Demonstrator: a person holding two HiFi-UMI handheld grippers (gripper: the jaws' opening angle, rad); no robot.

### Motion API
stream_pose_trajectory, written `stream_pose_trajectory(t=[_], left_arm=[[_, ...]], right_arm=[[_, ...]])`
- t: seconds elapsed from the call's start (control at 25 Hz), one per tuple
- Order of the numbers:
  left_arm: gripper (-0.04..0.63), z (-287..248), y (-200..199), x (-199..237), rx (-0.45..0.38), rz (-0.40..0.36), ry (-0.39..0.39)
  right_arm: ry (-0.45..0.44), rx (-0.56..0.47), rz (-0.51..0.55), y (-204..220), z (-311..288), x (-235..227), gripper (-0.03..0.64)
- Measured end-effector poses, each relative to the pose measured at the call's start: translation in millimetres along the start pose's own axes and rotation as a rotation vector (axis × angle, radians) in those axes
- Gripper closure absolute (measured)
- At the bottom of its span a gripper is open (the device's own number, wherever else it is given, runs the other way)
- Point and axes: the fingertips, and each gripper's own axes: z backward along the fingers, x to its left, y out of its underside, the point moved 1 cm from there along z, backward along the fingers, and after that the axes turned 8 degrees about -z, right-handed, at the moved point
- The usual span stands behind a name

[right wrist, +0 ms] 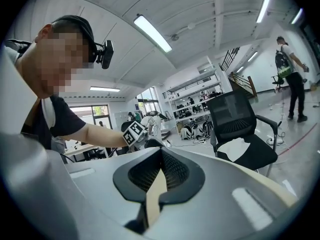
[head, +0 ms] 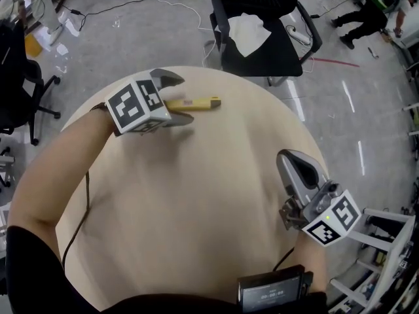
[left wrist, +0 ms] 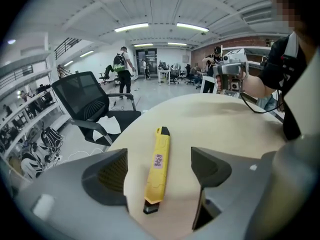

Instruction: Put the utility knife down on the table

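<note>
On the pale round bench (head: 196,201), my spread left tongs (left wrist: 159,175) straddled the yellow plastic utility knife (head: 196,103); right tongs (right wrist: 159,170) pressed together; withdrawal seemed next.

Your head camera looks steeply down from close above on the round pale wooden table (head: 196,208), taking in nearly its whole top. The camera on your left gripper (left wrist: 159,154) sits right behind its jaws, tilted down across the tabletop. The one on your right gripper (right wrist: 161,151) looks almost level over the same table, towards your other arm. All three views share the black mesh office chair (head: 262,44) beyond the far edge.
</note>
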Motion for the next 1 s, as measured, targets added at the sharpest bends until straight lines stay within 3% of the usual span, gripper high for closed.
stream_pose_trajectory(t=[0.08,0.2,0.36,0.48,0.6,0.72,1.0], left_arm=[[0.206,22,-6,-2,-0.073,0.041,-0.022],[0.252,87,-15,-15,-0.274,0.187,-0.081],[0.503,189,-20,-44,-0.501,0.325,-0.264],[0.595,250,-17,-74,-0.575,0.428,-0.361],[0.597,295,-18,-106,-0.621,0.528,-0.402],[0.597,332,-31,-130,-0.648,0.571,-0.438],[0.597,430,-73,-188,-0.756,0.532,-0.491]], right_arm=[[0.020,-0.006,-0.014,-1,8,1,0.601],[0.058,-0.007,-0.045,-4,29,5,0.602],[0.123,-0.020,-0.067,-10,66,13,0.603],[0.172,-0.015,-0.069,-16,94,29,0.603],[0.197,-0.018,-0.073,-27,113,52,0.603],[0.199,-0.030,-0.058,-47,126,79,0.603],[0.175,-0.092,0.023,-100,160,162,0.603]])
